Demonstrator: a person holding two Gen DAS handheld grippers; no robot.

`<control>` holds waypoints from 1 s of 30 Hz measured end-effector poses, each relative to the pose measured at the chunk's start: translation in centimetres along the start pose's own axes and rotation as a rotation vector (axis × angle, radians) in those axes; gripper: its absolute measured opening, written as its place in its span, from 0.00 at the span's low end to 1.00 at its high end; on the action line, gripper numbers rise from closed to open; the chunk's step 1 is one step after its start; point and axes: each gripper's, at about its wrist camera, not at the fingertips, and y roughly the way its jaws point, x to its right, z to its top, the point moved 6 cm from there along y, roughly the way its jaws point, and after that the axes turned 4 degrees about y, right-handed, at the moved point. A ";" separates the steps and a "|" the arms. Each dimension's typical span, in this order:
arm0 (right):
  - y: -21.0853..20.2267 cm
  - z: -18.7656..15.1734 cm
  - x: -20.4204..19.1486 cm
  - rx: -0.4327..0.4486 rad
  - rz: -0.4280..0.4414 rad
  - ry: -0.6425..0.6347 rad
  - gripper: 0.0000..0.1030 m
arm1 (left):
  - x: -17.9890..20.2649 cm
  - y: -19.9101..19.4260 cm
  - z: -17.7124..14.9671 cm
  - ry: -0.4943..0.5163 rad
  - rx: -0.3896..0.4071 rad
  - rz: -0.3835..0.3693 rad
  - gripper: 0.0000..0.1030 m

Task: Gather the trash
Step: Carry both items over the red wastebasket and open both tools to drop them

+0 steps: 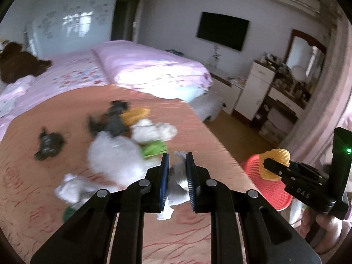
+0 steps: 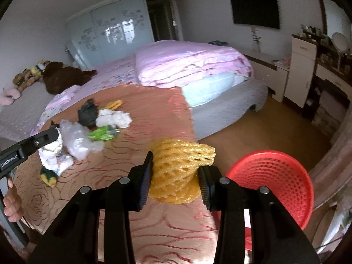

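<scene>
My left gripper [image 1: 177, 157] is shut on a crumpled white wrapper [image 1: 178, 182], held just above the orange-brown patterned tabletop [image 1: 55, 114]. From the right wrist view this gripper [image 2: 57, 137] enters from the left with the wrapper [image 2: 51, 153] hanging from it. My right gripper [image 2: 176, 162] is shut on a yellow foam net [image 2: 182, 165], beside the rim of a red mesh basket [image 2: 277, 182] off the table's right edge. More trash lies on the table: a clear plastic bag [image 2: 77, 140], white tissue [image 2: 113, 118], a green wrapper [image 2: 103, 133] and a black bag [image 2: 88, 112].
A bed with a folded pink quilt [image 2: 189, 63] stands behind the table, with a brown plush toy [image 2: 63, 77] on it. A dresser [image 2: 303, 66] and a wall television [image 2: 255, 11] are at the right. Wooden floor [image 2: 275, 127] lies between the bed and the basket.
</scene>
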 end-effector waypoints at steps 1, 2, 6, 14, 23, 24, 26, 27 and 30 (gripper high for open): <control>-0.2 0.0 0.8 0.001 -0.013 0.007 0.36 | 0.7 0.3 0.3 0.010 -0.002 -0.014 0.15; -0.5 0.0 1.7 0.003 -0.030 0.016 0.36 | 1.8 0.8 0.6 0.022 -0.006 -0.032 0.15; -1.7 -0.2 5.0 0.010 -0.082 0.044 0.36 | 5.2 2.2 1.5 0.055 -0.015 -0.093 0.15; -4.0 -0.4 10.7 0.032 -0.166 0.110 0.36 | 12.6 4.9 2.1 0.139 -0.042 -0.205 0.15; -3.9 -2.4 14.8 0.006 -0.214 0.191 0.37 | 19.9 7.8 0.7 0.208 -0.097 -0.293 0.15; -3.7 -2.7 15.2 0.001 -0.218 0.199 0.37 | 20.3 8.2 0.5 0.211 -0.104 -0.299 0.15; -3.4 -3.2 15.8 -0.011 -0.224 0.213 0.37 | 21.4 8.8 0.2 0.221 -0.117 -0.310 0.15; -3.3 -3.3 16.1 -0.014 -0.227 0.219 0.37 | 22.0 9.1 0.1 0.228 -0.122 -0.315 0.15; -2.9 -3.9 16.7 -0.031 -0.232 0.229 0.37 | 23.4 10.0 -0.5 0.245 -0.138 -0.328 0.15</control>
